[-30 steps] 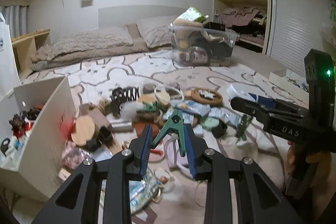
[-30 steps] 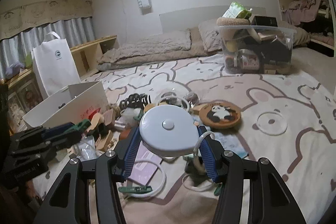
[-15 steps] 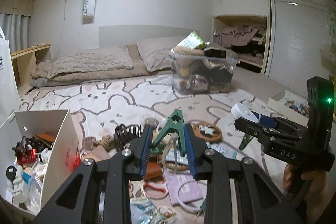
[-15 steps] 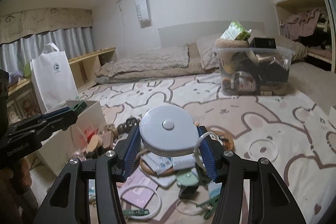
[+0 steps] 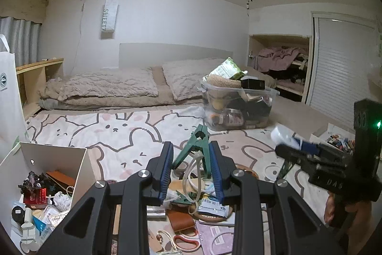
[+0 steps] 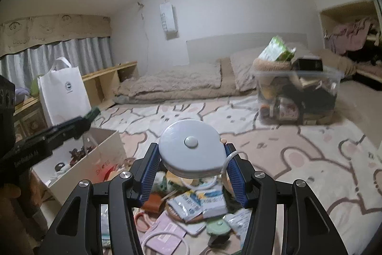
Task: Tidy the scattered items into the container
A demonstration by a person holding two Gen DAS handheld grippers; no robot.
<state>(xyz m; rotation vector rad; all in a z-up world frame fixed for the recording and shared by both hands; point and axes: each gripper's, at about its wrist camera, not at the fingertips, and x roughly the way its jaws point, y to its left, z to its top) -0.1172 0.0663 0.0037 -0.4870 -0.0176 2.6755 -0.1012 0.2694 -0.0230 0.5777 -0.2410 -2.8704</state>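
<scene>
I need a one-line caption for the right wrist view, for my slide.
Right gripper holding a round grey tape measure above scattered items, with the white box on the left.

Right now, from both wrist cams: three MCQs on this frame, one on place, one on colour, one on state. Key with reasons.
1. Where is the white open box?
A. to the left of the scattered pile
B. on the bedding
C. inside the closet

2. What colour is the clamp?
A. red
B. green
C. yellow

3. What is the right hand-held gripper doing?
A. open, nothing held
B. shut on scissors
C. shut on a tape measure

Key: A, the white open box stands left of the pile; B, the clamp is green; C, the right hand-held gripper grips the tape measure.
</scene>
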